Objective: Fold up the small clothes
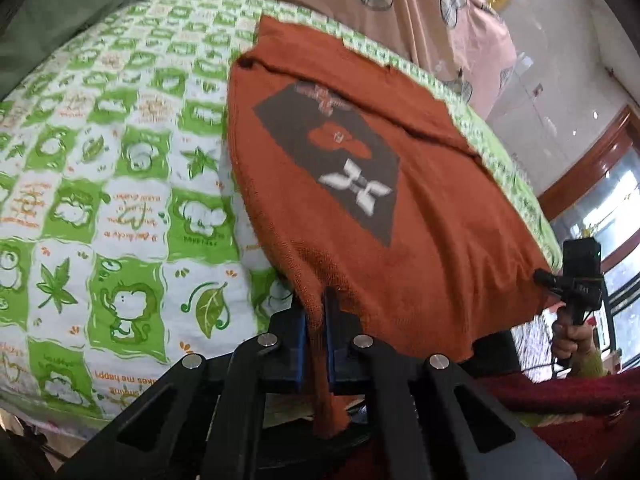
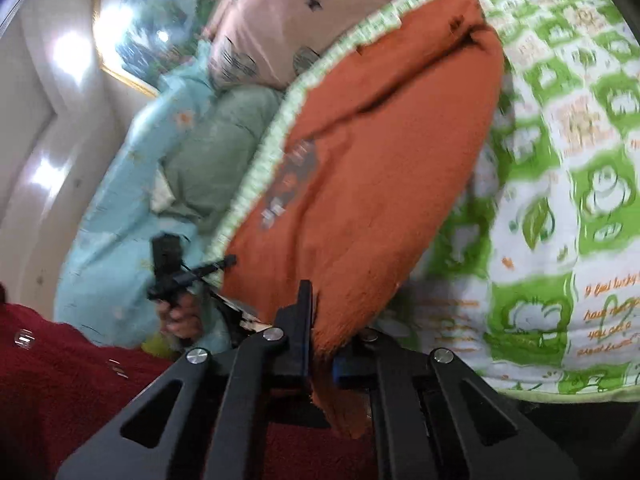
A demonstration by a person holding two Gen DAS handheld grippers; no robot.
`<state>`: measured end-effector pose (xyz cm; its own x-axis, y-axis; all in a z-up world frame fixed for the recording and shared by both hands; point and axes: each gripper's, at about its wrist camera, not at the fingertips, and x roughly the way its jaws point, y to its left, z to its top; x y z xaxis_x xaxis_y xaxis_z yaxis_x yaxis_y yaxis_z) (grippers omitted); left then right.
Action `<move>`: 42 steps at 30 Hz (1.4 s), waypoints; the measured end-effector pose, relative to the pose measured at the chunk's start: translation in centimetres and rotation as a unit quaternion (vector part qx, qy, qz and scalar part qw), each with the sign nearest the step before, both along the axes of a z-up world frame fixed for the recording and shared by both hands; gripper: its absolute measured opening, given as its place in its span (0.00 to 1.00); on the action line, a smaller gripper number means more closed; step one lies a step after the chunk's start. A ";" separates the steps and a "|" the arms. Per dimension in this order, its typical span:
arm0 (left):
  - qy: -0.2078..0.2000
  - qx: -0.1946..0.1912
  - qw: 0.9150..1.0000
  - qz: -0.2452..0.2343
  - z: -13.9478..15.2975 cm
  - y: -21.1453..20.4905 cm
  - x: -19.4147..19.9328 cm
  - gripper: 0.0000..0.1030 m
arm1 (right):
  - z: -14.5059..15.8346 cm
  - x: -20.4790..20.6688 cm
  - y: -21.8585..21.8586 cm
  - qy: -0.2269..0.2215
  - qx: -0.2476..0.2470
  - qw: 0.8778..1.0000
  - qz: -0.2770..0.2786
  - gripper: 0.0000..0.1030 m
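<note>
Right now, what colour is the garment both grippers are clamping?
Rust orange garment with a dark grey print panel bearing a white motif; clearest in the left wrist view.

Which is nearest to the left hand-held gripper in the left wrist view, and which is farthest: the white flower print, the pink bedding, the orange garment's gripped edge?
1. Orange garment's gripped edge, between the left hand-held gripper fingers.
2. White flower print, mid-garment.
3. Pink bedding, at the top.

Motion blur smears the shirt's print in the right wrist view; the bed sheet runs off the left edge.
</note>
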<state>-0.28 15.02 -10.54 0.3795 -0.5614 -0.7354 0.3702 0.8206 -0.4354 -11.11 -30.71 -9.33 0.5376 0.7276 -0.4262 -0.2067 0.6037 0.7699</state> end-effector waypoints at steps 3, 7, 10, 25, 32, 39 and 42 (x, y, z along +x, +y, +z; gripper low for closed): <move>-0.025 -0.020 0.999 0.020 2.1 0.3 -0.5 0.04 | 1.8 0.1 -1.5 -0.034 0.045 0.998 -0.025 0.08; -0.067 -0.044 0.995 0.065 5.7 0.6 -0.2 0.04 | 3.8 1.7 -2.4 -0.067 0.077 0.994 -0.042 0.08; -0.097 -0.060 0.989 0.093 8.2 0.4 1.3 0.04 | 4.7 3.8 -2.5 -0.077 0.062 0.994 -0.047 0.08; -0.161 -0.011 0.970 0.181 12.2 -6.0 18.9 0.04 | 7.0 22.4 -10.6 -0.037 -0.039 0.988 -0.144 0.08; -0.117 0.024 0.971 0.206 8.3 -7.9 28.9 0.04 | 4.0 29.7 -13.0 0.020 -0.052 0.985 -0.166 0.08; -0.061 0.070 0.973 0.210 2.9 -8.8 34.5 0.05 | 0.6 32.3 -13.1 0.093 -0.079 0.978 -0.169 0.08; -0.041 0.079 0.976 0.198 1.8 -8.8 34.6 0.09 | 1.5 29.9 -13.8 0.090 -0.080 0.973 -0.198 0.19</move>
<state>34.35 6.18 -8.77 0.6044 -0.2410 -0.7593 0.0388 0.9609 -0.2741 18.84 -44.49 -7.79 0.6685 0.3954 -0.6299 0.1961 0.7232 0.6622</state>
